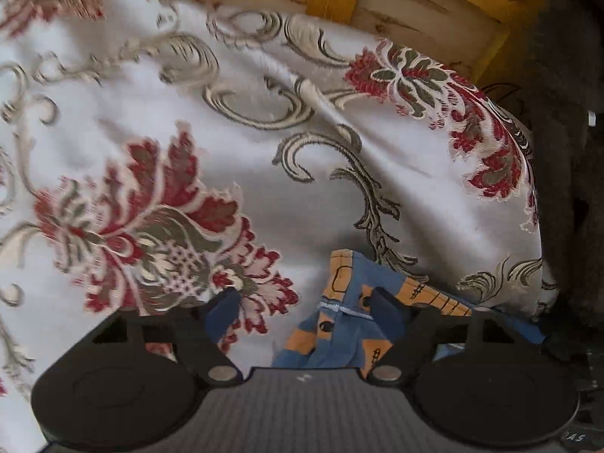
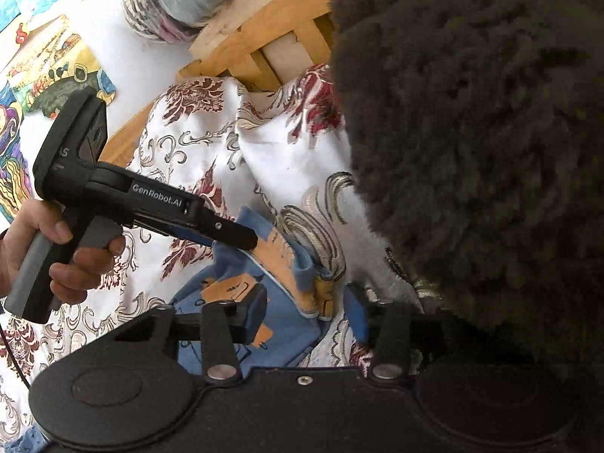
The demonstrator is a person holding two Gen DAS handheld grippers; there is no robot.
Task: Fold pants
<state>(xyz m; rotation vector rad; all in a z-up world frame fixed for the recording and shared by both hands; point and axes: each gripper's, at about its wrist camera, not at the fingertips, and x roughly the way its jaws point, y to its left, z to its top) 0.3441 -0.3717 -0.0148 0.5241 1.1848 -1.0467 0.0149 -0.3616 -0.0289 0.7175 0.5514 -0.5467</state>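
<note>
The small blue-and-orange pants [image 2: 241,302], bunched at six o'clock on the floral cloth [image 1: 188,120], are flanked by the wide-spread left gripper [image 1: 307,304] and right gripper [image 2: 307,311], neither gripping, presumably so an edge can be picked up.

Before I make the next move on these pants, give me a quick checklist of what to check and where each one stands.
1. Left gripper is open around the cloth: ok, its fingers stand apart with the blue and orange patterned pants between them.
2. Right gripper is open: ok, the waist edge lies in its gap.
3. Either gripper has a firm pinch: not ok.
4. Pants lie flat: not ok, bunched on the white floral bedspread.
5. Room on the right: not ok, the dark fuzzy fabric crowds the right finger.
6. Where the pant legs lie: cannot tell.
</note>
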